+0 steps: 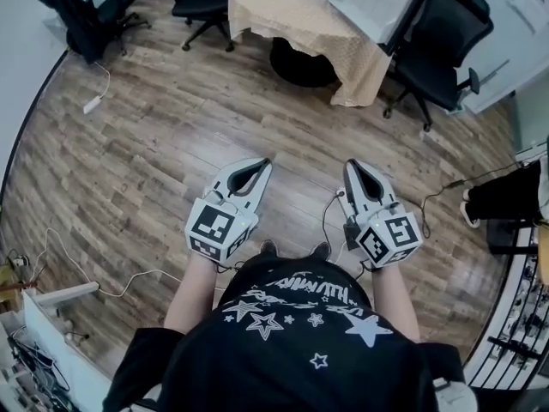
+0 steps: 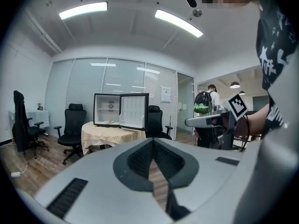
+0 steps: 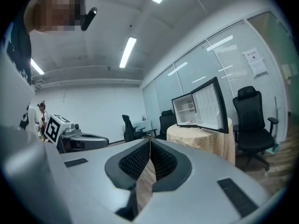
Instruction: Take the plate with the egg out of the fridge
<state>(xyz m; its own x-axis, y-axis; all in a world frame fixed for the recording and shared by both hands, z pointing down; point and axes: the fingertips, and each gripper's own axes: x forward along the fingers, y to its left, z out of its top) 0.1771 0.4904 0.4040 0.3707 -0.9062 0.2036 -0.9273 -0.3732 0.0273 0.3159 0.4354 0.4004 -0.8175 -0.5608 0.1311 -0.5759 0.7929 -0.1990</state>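
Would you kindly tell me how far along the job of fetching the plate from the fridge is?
Done: the fridge door stands open. In hand: nothing; the left tongs and right tongs are shut, empty, and far from the fridge. Left: walk over, grasp the plate inside, and bring it out.

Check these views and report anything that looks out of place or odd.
The small fridge sits on a cloth-covered table with its door hanging wide open and nobody beside it. A white cable also trails loose across the wooden floor. Nothing looks spilled or broken.
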